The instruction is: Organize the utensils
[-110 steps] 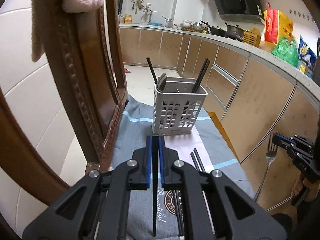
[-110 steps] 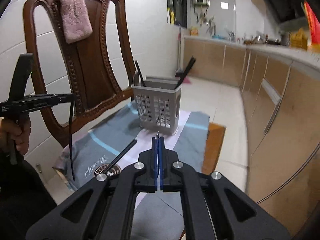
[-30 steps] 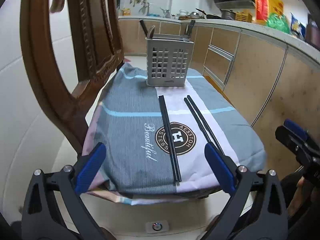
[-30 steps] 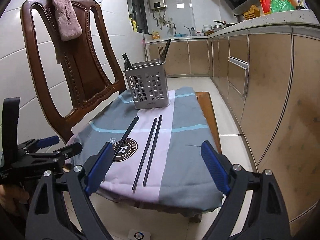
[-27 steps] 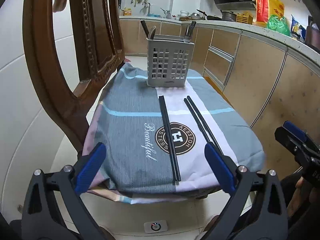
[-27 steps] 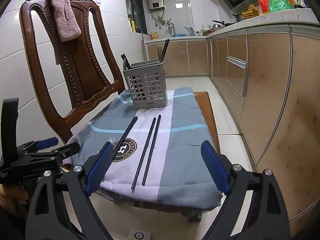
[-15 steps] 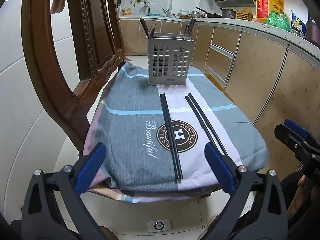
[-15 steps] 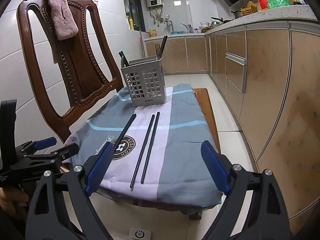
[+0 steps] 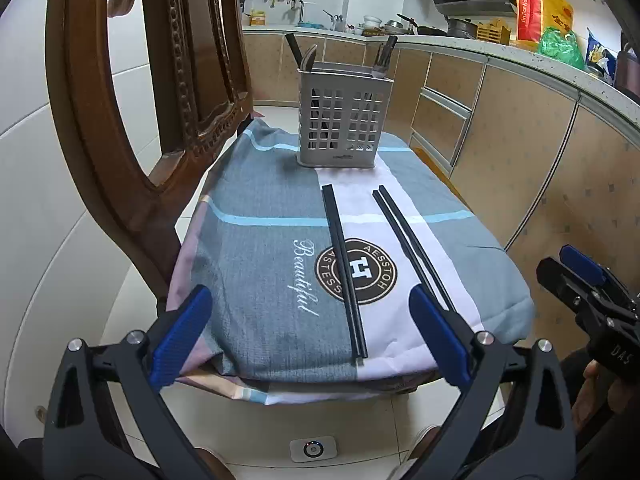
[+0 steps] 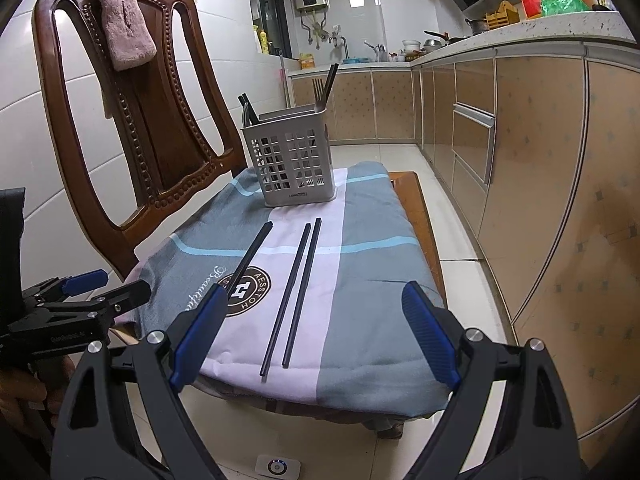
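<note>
A grey slotted utensil caddy (image 9: 340,120) (image 10: 294,164) stands at the far end of a chair seat covered by a grey and pink cloth (image 9: 256,264) (image 10: 360,272). It holds a fork, a spoon and dark chopsticks. On the cloth lie a left pair of black chopsticks (image 9: 344,268) (image 10: 248,258) and a right pair (image 9: 412,244) (image 10: 298,284). My left gripper (image 9: 308,332) is open and empty, in front of the seat's near edge. My right gripper (image 10: 312,332) is open and empty, also short of the seat. Each gripper shows in the other's view (image 9: 576,280) (image 10: 88,292).
The carved wooden chair back (image 9: 120,120) (image 10: 132,128) rises on the left with a pink towel (image 10: 120,16) over it. Kitchen cabinets (image 9: 540,148) (image 10: 560,168) run along the right. A white tiled floor lies below, with a small white device (image 9: 313,448) (image 10: 277,467).
Over the last second both grippers stay open and nearly still, drifting slightly closer to the seat. Earlier, the left was shut on a chopstick and the right on a fork.
</note>
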A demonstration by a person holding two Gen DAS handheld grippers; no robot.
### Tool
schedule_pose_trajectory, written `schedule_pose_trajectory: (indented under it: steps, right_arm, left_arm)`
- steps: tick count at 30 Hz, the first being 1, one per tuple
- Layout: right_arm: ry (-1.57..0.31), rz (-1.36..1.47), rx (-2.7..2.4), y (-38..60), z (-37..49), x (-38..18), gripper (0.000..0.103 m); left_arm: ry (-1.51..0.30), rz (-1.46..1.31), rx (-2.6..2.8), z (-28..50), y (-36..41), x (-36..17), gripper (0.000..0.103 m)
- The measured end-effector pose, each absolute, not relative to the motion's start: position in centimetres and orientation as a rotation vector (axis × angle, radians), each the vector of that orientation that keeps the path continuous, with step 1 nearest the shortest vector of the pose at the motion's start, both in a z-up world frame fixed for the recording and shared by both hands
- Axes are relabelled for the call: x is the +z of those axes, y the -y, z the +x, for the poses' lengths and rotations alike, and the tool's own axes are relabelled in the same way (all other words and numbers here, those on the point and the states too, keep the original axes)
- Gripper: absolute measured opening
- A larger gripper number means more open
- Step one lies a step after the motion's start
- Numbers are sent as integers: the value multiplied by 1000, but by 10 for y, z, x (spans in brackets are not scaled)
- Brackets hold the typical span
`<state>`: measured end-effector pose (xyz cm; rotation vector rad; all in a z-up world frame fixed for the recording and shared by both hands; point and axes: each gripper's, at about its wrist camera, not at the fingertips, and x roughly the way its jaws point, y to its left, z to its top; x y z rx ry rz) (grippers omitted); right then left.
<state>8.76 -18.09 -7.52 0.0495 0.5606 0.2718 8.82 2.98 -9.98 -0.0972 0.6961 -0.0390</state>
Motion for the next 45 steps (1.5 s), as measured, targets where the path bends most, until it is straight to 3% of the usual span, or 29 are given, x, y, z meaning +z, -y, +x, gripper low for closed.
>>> schedule_pose_trajectory:
  steps: [23,25,29,39,41,42,45]
  right_arm:
    - [-629,-26,220,171,112,-86,86]
    - [-701,-65,198,164,137,-93,78]
    - [-796,-121,203,146,180,-109,42]
    - [-957,-167,207,113,242,-149,31]
    - [-937,-188,193,110,244,-148,22]
    - [-935,-180,187,112,246,-147,8]
    - [-932,-141,169,122,247,-146,6]
  left_arm:
    - [-690,-117,-29,88,-32,-97,98]
    - [-688,-123,-31,88,-33,-97,98]
    - [-687,-131,-34,87,-34,-95,98]
    - [-693,-146,-39,88,-42,-95,98]
    - [-697,-148,-40,89,-42,-95,98]
    - [-700,-150,-41,90,-42,-95,98]
    - [-704,-159,-49,92,-42,-95,98]
